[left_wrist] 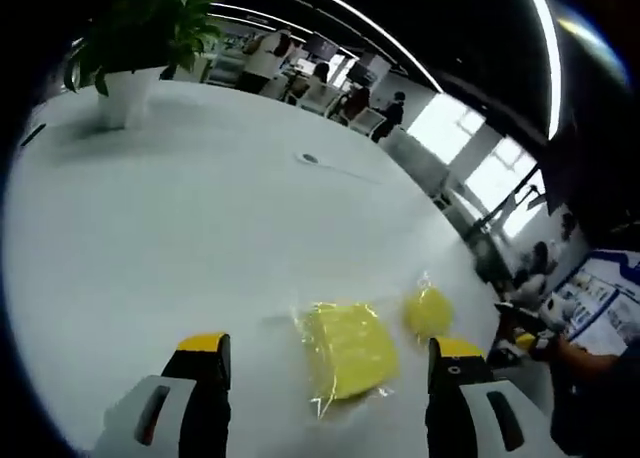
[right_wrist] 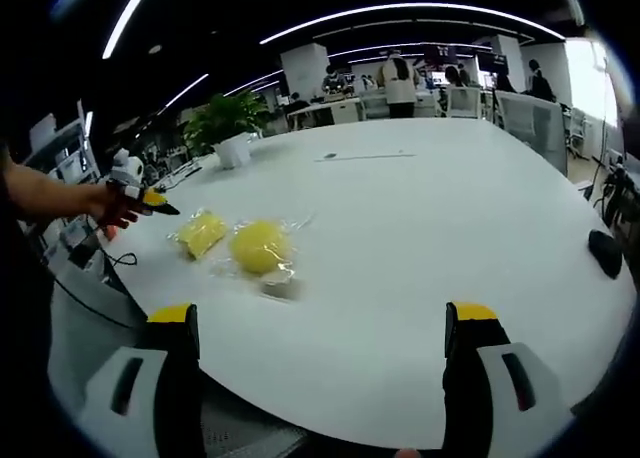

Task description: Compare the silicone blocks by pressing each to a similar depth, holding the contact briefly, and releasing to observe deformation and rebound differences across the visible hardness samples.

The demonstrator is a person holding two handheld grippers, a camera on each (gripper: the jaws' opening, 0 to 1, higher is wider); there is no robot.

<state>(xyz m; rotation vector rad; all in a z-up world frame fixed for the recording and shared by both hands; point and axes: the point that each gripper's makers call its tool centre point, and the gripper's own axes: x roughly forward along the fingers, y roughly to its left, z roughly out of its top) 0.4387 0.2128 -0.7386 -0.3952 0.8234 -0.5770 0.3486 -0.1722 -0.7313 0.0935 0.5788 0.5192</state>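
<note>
Left gripper view has the left tongs (left_wrist: 328,363) spread wide and holding nothing, hovering above the white surface (left_wrist: 200,238). Ahead of them lies the square yellow silicone block (left_wrist: 347,348) in clear wrap, with the round yellow silicone block (left_wrist: 428,311) just beside it to the right; a potted plant (left_wrist: 135,48) stands well apart beyond both. Right gripper view has the right tongs (right_wrist: 325,328) equally spread and empty, well short of the blocks, the square one (right_wrist: 201,232) left of the round one (right_wrist: 260,247). Both blocks look soft, light and springy, their film slippery; pressing squarely on the top centre should keep them from sliding.
</note>
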